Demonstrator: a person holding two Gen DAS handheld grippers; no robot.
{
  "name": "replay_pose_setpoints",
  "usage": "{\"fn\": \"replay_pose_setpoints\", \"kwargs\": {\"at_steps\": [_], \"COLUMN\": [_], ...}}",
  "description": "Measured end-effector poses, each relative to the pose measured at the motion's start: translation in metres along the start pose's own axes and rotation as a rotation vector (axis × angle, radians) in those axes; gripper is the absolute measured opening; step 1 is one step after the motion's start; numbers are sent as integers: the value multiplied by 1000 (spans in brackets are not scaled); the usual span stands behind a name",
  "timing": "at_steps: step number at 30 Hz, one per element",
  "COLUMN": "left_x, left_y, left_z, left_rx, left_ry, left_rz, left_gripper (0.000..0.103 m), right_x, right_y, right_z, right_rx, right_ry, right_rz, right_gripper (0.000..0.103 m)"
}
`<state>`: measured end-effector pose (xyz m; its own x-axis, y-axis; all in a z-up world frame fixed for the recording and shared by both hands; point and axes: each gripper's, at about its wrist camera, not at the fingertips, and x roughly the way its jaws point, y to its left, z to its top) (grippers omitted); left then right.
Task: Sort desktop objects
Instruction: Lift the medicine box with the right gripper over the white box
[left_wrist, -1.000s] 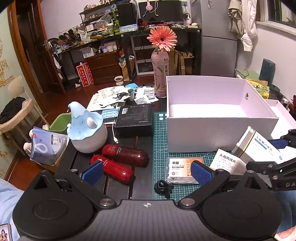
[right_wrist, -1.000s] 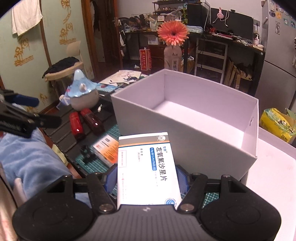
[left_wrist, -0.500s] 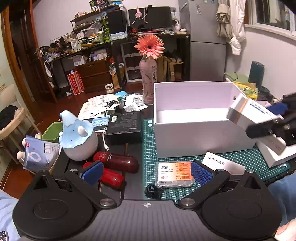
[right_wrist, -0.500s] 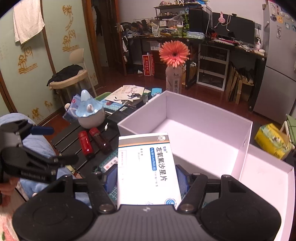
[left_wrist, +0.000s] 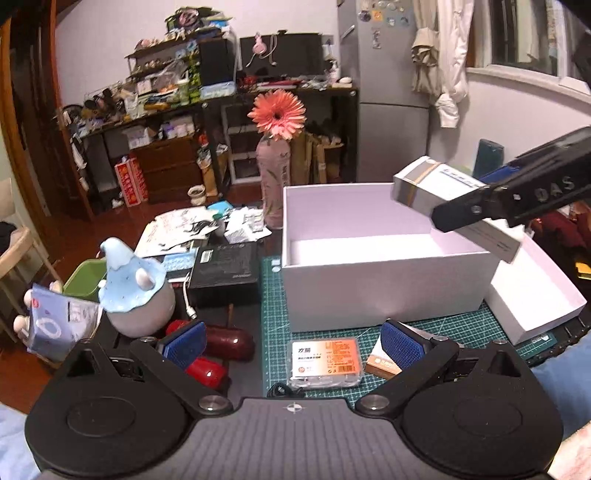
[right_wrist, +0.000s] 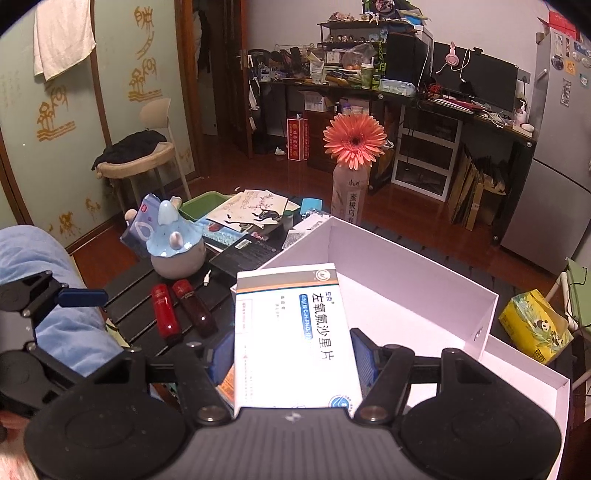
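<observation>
Medicine box (right_wrist: 291, 332) is pinched in your right gripper (right_wrist: 291, 360) above the empty white bin (left_wrist: 369, 254); left gripper (left_wrist: 293, 341) spread, desk items unsorted.

We see a dark slatted table (left_wrist: 122, 332) with a green cutting mat (left_wrist: 275, 321) covering its right part. On the mat stand an open white box (left_wrist: 384, 291) and, just beside it on the right, its shallow white lid (left_wrist: 535, 299); nearer us lie a clear-wrapped orange packet (left_wrist: 325, 363) and a small brown-edged box (left_wrist: 380, 365). On the bare slats we find two red bottles (right_wrist: 181, 312) side by side, a blue-capped ceramic figure (left_wrist: 135, 291), a black box (left_wrist: 225, 269), loose papers (left_wrist: 177, 232) and a pink bottle holding a flower (left_wrist: 271, 184)
</observation>
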<state>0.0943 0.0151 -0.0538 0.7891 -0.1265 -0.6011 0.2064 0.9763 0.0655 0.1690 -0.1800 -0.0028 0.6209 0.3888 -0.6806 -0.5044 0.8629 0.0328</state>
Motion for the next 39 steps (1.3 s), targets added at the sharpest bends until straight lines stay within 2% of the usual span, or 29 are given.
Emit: {"fn": "replay_pose_setpoints", "kwargs": {"at_steps": [3,6,11,21,26,30,35,39], "left_x": [1,0,1,6,5,4,7,3], "left_y": [-2,-4,-3,-5,-1,-3,-4,-4], "left_z": [-1,-2,-2,-4,-5,-5,-6,-6], "left_rx": [17,39,31,40,11,24,36,30], "left_ry": [14,11,18,33,12,3,36,18], "left_rz": [-34,-29,-77,-18,-54,-58,-73,-82], "left_gripper": [102,102,102,102,102,102,102,102], "right_x": [3,6,8,7,6,5,5,7], "right_y": [0,-2,-7,-11,-13,-15,-17,-18], "right_z": [0,0,-1,-3,-1,1,2,3], "right_rx": [6,10,18,26,30,33,34,41], "right_ry": [1,7,16,8,4,0,-1,-2], "right_rz": [-1,-9,-24,-35,-38,-41,-44,-42], "right_gripper": [63,63,63,63,63,63,63,63]}}
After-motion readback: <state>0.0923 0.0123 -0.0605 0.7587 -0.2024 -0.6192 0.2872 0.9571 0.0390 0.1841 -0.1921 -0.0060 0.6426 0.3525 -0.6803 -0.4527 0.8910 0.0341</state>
